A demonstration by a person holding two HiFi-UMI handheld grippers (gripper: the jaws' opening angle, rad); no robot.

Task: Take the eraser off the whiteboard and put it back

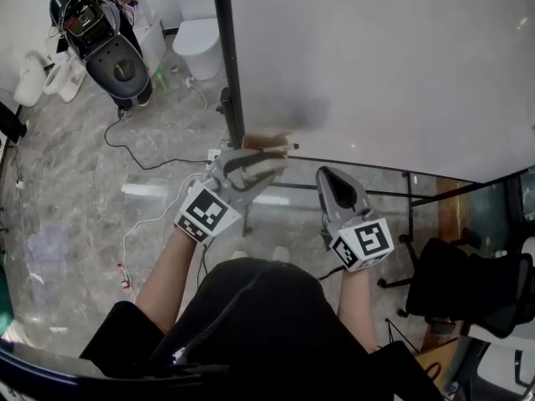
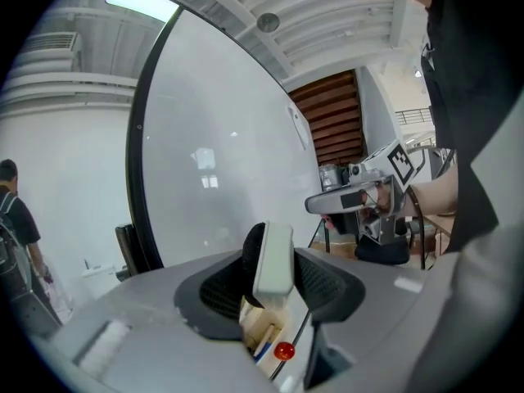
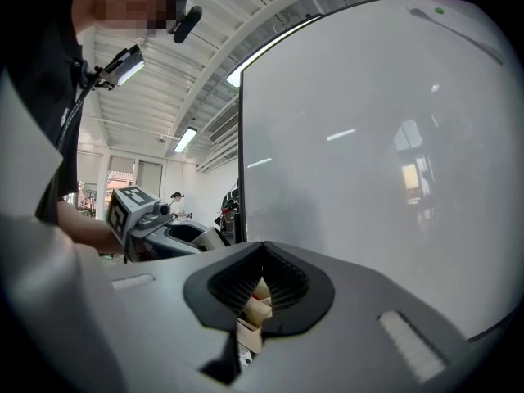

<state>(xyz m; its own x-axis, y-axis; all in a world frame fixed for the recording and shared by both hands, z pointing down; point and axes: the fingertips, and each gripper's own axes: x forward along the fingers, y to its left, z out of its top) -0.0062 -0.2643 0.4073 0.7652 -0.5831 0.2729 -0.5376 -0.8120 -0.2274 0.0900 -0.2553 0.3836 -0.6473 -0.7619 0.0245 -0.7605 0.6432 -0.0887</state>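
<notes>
The large whiteboard (image 1: 376,57) stands upright in front of me. My left gripper (image 1: 274,162) is near its lower left corner, shut on the eraser (image 1: 264,157). In the left gripper view the eraser (image 2: 273,259) is a white block with black felt, upright and clamped between the dark pads, with the whiteboard (image 2: 221,162) close behind. My right gripper (image 1: 333,184) hovers beside the left one, below the board's bottom edge. Its jaws (image 3: 262,289) are shut with nothing between them. A wooden pen holder (image 1: 269,142) with markers sits at the board's corner.
A black office chair (image 1: 468,282) stands to the right. Cables (image 1: 150,161) trail over the marble floor on the left. White sanitary fixtures (image 1: 196,36) and a person with equipment (image 1: 100,32) are at the far left. Another person (image 2: 12,219) stands at the left edge.
</notes>
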